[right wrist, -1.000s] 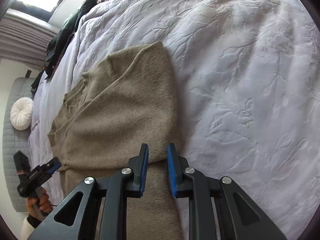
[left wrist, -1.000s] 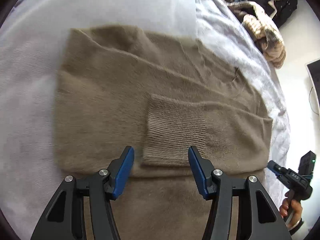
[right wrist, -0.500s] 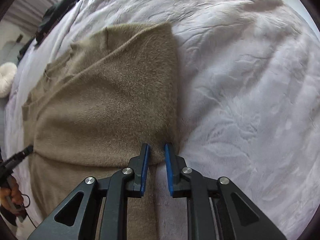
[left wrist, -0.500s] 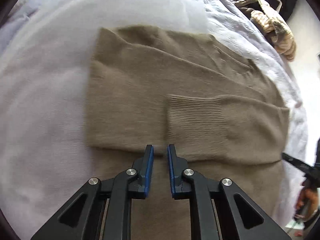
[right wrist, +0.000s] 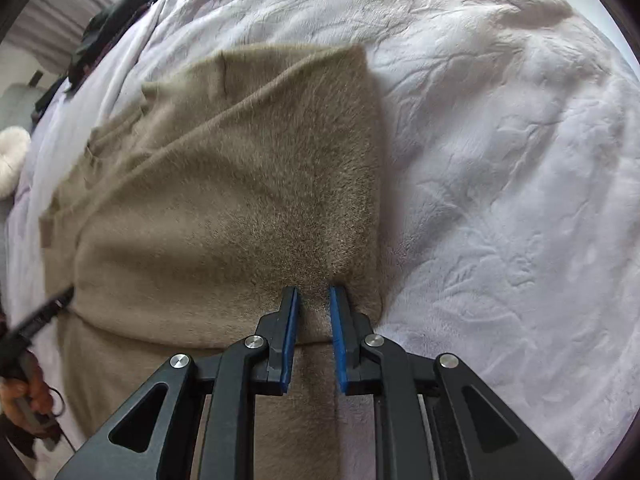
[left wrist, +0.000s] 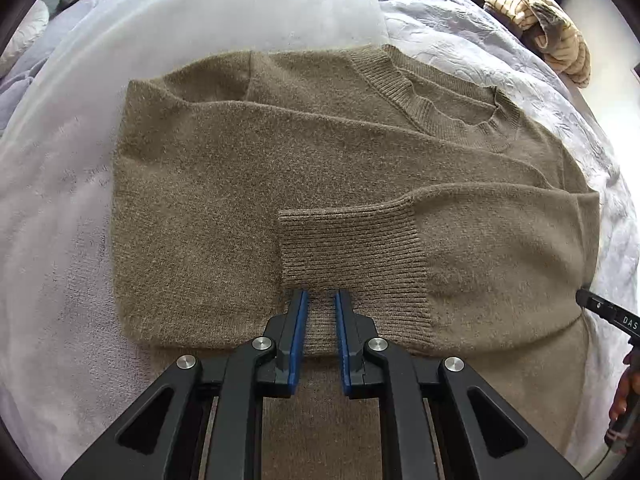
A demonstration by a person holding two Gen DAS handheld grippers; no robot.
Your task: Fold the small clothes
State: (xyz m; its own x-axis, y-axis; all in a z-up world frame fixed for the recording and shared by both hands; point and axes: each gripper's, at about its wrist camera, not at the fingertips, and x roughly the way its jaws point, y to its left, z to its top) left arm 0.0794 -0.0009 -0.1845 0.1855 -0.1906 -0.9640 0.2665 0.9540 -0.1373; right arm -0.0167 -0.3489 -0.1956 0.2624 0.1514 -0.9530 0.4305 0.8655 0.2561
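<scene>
We see a taupe, fuzzy knitted sweater (left wrist: 312, 184) lying flat on a pale lilac embossed bedspread (right wrist: 500, 184), its sleeves folded across the body and its lower part running out of the bottom of both views.

The left wrist view shows detail that the other lacks: the ribbed round neckline (left wrist: 436, 112) at the far side of the sweater, and a ribbed cuff (left wrist: 352, 256) lying on top of the sweater's middle. The left gripper (left wrist: 321, 300) stands over the near edge of that cuff, its blue-padded fingers (left wrist: 298, 336) drawn close with a narrow strip of ribbed knit between them; the pads appear to pinch it. Beyond the sweater's far right corner lies a heap of brown and cream striped clothing (left wrist: 548, 32). At the right edge of this view the tip of the right gripper (left wrist: 608, 312) shows beside the sweater's folded right side.

The right wrist view is softer and shows the sweater's right side edge against much bare bedspread. There the right gripper (right wrist: 313, 296) has its fingers (right wrist: 288, 336) nearly together, on a fold of the fuzzy knit just inside that edge. Left of the sweater a hand (right wrist: 24, 396) holds the left gripper's handle, and a round white cushion (right wrist: 10, 160) sits beyond.
</scene>
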